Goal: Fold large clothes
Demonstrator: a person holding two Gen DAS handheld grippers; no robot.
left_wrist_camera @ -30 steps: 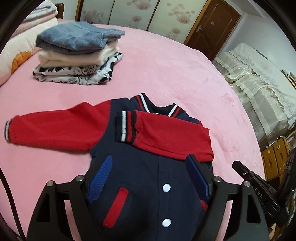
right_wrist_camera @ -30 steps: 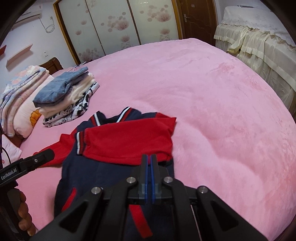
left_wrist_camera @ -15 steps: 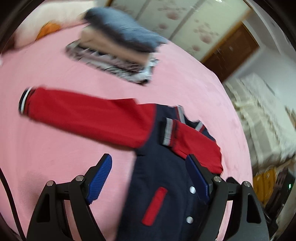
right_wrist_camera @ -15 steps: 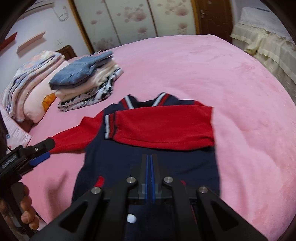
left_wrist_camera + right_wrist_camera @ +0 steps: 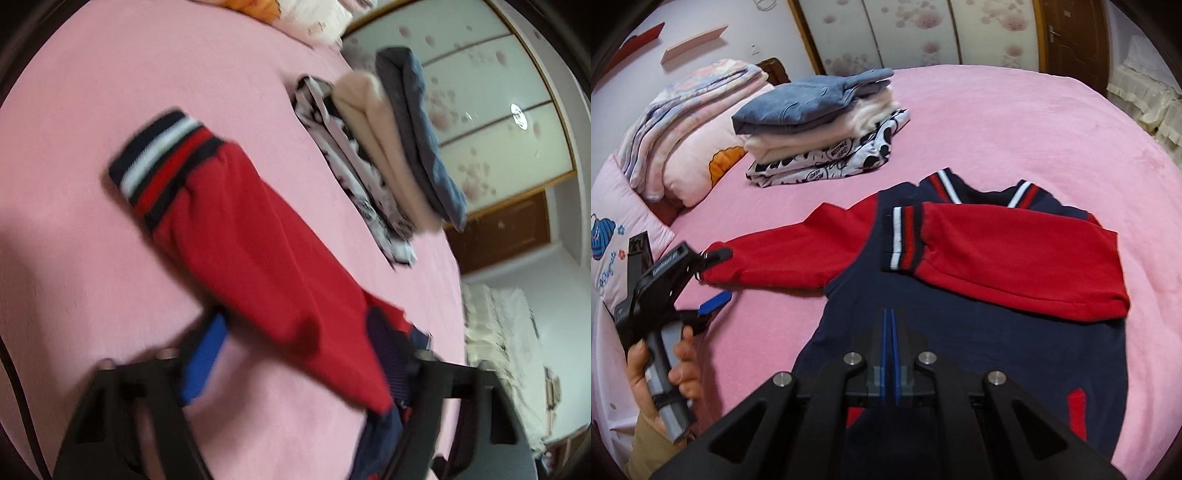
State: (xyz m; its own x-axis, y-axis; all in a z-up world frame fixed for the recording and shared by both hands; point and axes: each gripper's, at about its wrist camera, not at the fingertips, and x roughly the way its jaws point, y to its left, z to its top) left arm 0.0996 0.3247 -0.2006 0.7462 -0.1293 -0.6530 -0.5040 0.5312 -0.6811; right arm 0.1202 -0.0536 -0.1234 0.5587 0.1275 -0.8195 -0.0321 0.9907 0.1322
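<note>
My right gripper (image 5: 889,325) hangs clenched on nothing above the near hem of the navy jacket (image 5: 979,332), which lies flat on the pink bed (image 5: 1015,122). My left gripper (image 5: 714,277) is closing around the outstretched red sleeve (image 5: 258,254), pads not yet pressing. Far left sits a stack of folded clothes (image 5: 820,125).

folded stack (image 5: 820,122) and pillows (image 5: 683,147) block far-left; bed (image 5: 1015,122) right open.
</note>
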